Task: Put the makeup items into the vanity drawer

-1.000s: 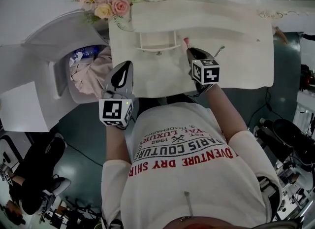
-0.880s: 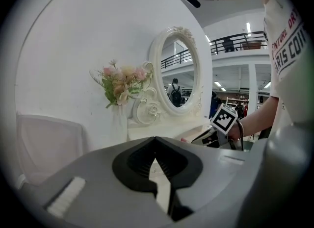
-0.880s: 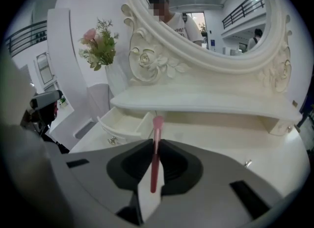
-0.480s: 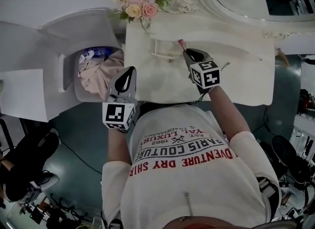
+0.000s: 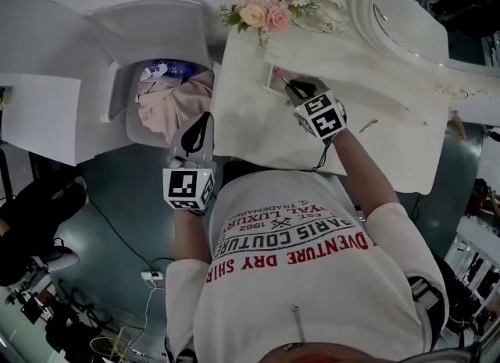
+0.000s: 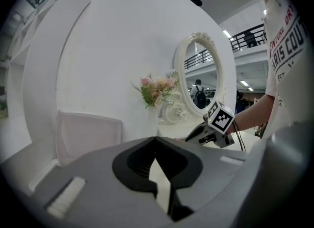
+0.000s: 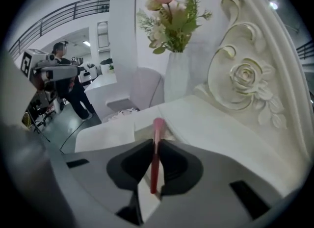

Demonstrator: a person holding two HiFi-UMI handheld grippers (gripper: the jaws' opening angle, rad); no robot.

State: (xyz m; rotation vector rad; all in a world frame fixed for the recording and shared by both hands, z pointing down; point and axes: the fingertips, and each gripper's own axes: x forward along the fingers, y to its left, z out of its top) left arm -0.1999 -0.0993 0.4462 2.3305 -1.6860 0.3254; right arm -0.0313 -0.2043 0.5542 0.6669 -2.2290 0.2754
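Two claws are in our hands. Our right gripper (image 7: 156,141) is clamped on a slim pink makeup stick (image 7: 157,156), which pokes out past its jaw tips above the white vanity top (image 7: 211,129). Flowers (image 7: 171,16) stand ahead of it. Our left gripper (image 5: 201,123) hangs well to its left, jaws together and empty.

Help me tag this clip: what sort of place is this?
Probably a mock bedroom corner set up inside a large hall: a white dressing table with an ornate oval mirror and a vase of flowers, but balcony railings behind.
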